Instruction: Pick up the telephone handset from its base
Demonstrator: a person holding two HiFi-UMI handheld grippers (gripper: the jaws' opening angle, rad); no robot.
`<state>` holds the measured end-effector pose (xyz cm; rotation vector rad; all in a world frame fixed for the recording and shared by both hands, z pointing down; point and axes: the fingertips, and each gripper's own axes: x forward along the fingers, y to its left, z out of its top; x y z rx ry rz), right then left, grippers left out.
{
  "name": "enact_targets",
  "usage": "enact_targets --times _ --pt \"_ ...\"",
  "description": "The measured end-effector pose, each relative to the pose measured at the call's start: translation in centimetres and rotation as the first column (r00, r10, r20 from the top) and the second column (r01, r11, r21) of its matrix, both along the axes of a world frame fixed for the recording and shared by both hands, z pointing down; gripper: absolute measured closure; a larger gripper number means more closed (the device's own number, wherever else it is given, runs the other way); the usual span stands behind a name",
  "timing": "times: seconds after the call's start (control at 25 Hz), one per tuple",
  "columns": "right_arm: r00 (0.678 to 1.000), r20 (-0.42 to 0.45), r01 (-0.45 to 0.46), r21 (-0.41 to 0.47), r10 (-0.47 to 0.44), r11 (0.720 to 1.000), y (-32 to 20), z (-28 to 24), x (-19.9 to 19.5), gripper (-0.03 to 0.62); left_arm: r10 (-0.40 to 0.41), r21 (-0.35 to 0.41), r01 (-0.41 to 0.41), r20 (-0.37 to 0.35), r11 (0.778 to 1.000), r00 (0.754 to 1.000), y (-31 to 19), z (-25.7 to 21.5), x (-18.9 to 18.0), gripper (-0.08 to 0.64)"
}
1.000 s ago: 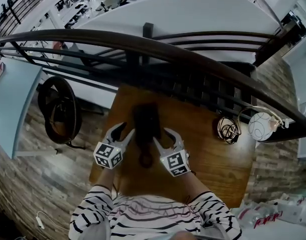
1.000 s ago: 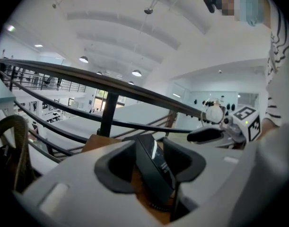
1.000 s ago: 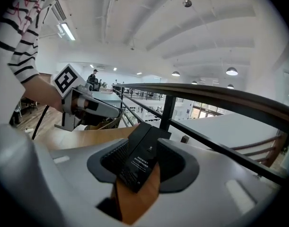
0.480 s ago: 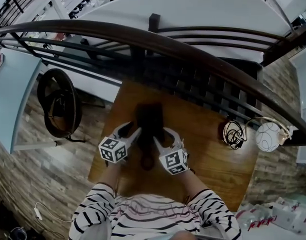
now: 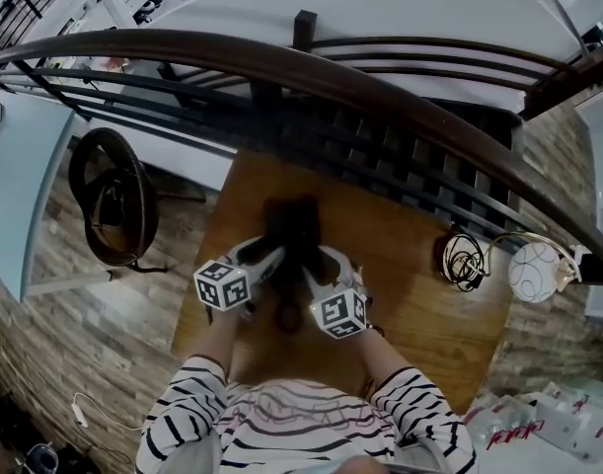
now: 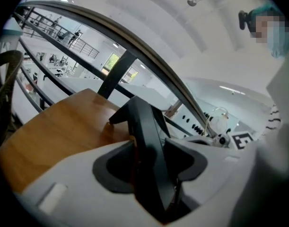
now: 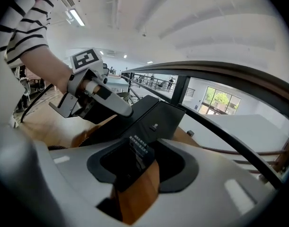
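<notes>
**Handset bracketed, not yet gripped**

Left of the phone [image 5: 293, 233], the left hand-held gripper [image 6: 149, 146] stands wide. Its jaws have just been opening, and the dark handset [image 6: 145, 126] sits between them unpressed, seemingly on its base [image 7: 156, 119]. Right of the phone, the right hand-held gripper [image 7: 140, 148] is also wide and straddles a base corner. Closing off-centre could tip the handset or drag the phone across the surface [image 5: 429, 314].

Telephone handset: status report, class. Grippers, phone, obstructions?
Left gripper jaws just opening, astride the telephone's left edge, not clamped. Right gripper open around its right corner. Nothing lifted yet. Cable coil lies far right, no obstruction.
</notes>
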<state>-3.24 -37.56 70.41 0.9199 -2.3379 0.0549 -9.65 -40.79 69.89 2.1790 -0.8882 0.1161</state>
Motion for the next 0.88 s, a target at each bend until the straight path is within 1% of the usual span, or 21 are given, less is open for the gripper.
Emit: enact_targets --times 0.08,0.16,0.2,0.32,0.4,0.6,0.88 --pt "1.0 0.001 -0.005 0.008 0.005 1.0 -0.07 0.22 -0.05 0.414 0.005 -0.016 -0.005 -0.018 1.0 1.0 -0.25 0.1 0.3 0.373" --pt "1.0 0.004 -0.002 0.02 0.002 1.0 -0.12 0.26 -0.19 0.42 -0.007 -0.039 0.005 -0.032 0.999 0.999 -0.53 0.26 0.18 0.399" --pt "1.0 0.005 0.001 0.024 -0.002 1.0 -0.11 0.24 -0.25 0.422 -0.016 -0.055 0.013 -0.046 0.998 0.999 -0.6 0.33 0.04 0.427" --pt "1.0 0.006 0.004 0.031 -0.004 1.0 -0.04 0.23 -0.22 0.423 -0.026 -0.11 0.013 -0.117 0.994 0.993 -0.55 0.35 -0.1 0.449" --pt "1.0 0.011 0.0 0.034 0.0 0.999 0.08 0.17 0.01 0.425 -0.018 -0.126 0.0 -0.147 0.992 0.989 -0.36 0.21 0.09 0.461" --pt "1.0 0.015 -0.003 0.031 0.002 1.0 0.11 0.04 0.07 0.425 -0.013 -0.149 -0.016 -0.19 0.989 0.982 -0.22 -0.28 -0.06 0.482" --pt "1.0 0.009 -0.009 0.024 0.009 1.0 0.15 0.22 -0.07 0.425 -0.031 -0.171 -0.008 -0.229 0.985 0.973 -0.03 -0.61 -0.23 0.485"
